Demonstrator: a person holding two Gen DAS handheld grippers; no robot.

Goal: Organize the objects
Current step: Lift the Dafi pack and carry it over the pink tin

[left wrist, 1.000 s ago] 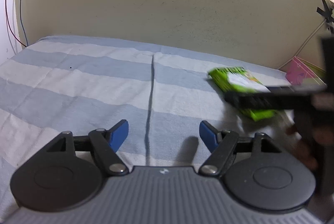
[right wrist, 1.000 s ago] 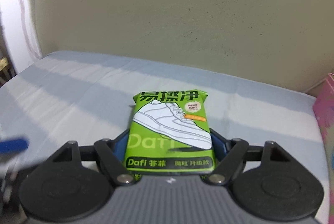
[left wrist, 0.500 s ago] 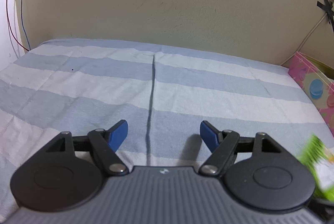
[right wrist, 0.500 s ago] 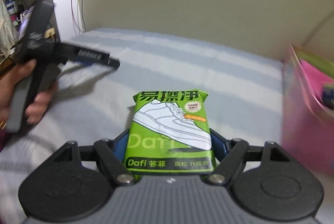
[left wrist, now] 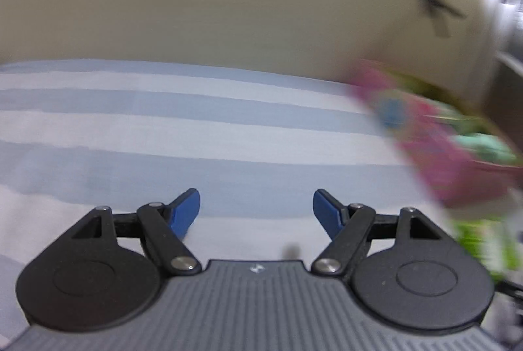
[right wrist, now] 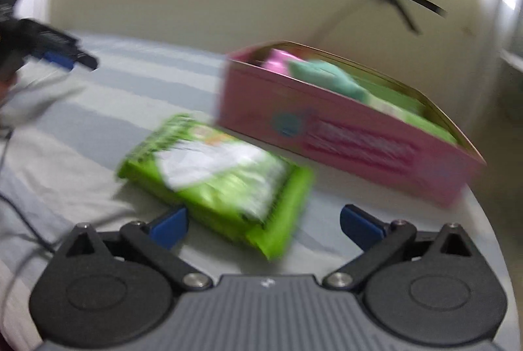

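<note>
Two grippers are shown, one green packet and one pink box, all over a bedsheet with blue and white stripes (left wrist: 196, 135). In the left wrist view, which is heavily blurred, the left gripper (left wrist: 256, 208) is seen at the bottom centre with its blue pads set apart and nothing between them, only striped sheet beyond. At the right of that frame the pink box (left wrist: 434, 148) is smeared into a slanted band, with a pale green mass inside it, and a sliver of the green packet (left wrist: 480, 248) is cut off by the gripper housing at the lower right edge. The right wrist view gives what the other lacks. At its upper left the left gripper (right wrist: 65, 58) is seen from outside, dark with a blue pad, held above the sheet. At the centre the whole green packet (right wrist: 215, 177) lies flat and askew on the sheet, just in front of the box's near wall; whether they touch cannot be told. The right gripper (right wrist: 263, 225) has just been opening its jaws, which stand wide; the packet's near end lies between the pads, and the right pad is clear of it. At the right the box (right wrist: 346, 135) is seen open-topped, with pink, mint and green items inside, too blurred to count.
</note>
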